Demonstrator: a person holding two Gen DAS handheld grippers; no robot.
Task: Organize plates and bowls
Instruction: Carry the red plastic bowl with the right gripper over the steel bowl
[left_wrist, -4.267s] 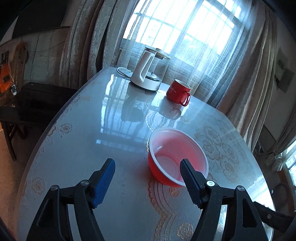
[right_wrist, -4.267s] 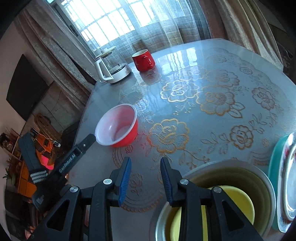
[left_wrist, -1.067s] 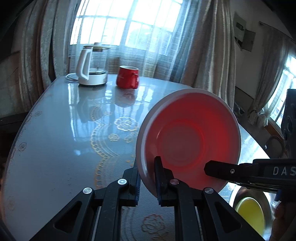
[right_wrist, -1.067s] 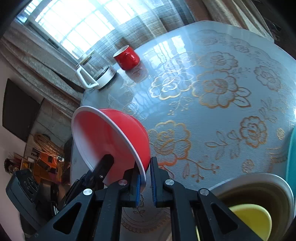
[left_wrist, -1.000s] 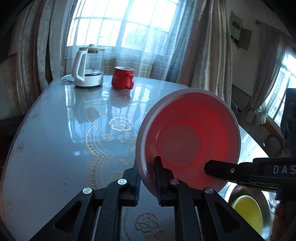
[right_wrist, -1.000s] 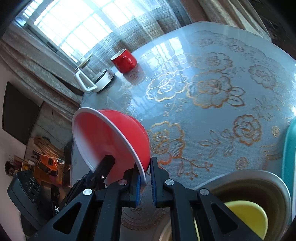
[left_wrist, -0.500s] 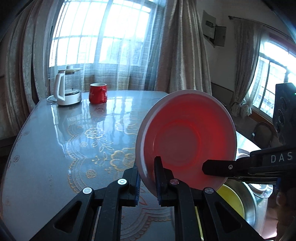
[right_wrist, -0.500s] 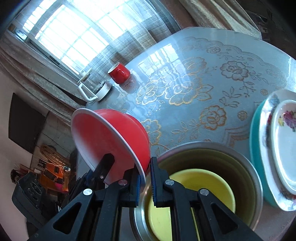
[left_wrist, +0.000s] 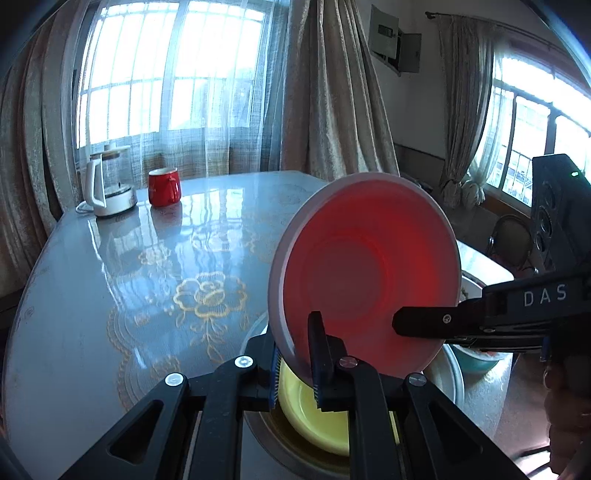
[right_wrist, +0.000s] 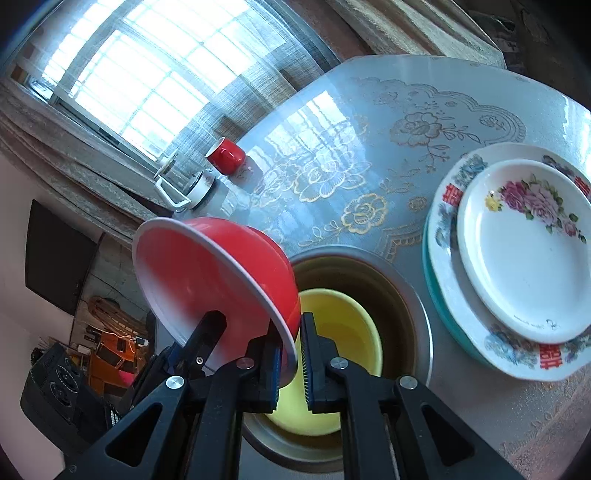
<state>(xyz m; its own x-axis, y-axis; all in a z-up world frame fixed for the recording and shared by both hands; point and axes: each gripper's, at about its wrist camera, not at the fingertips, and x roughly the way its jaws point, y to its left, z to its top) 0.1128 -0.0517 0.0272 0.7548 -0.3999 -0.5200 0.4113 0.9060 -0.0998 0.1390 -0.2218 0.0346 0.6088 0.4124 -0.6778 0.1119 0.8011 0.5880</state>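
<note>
Both grippers — left gripper (left_wrist: 295, 360) and right gripper (right_wrist: 290, 360) — clamp the tilted red bowl's (right_wrist: 218, 280) thin rim. It hangs over the yellow bowl (right_wrist: 343, 332) — round, smooth, inside a metal basin (right_wrist: 413, 295).

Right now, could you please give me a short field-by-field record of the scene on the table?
held item: red bowl, tilted on edge, above the nested bowls
left gripper: jaws shut on the bowl's rim
right gripper: jaws shut on the rim
below: yellow bowl inside metal basin
plates: small floral plate stacked on larger plates
far end: red mug, kettle
</note>
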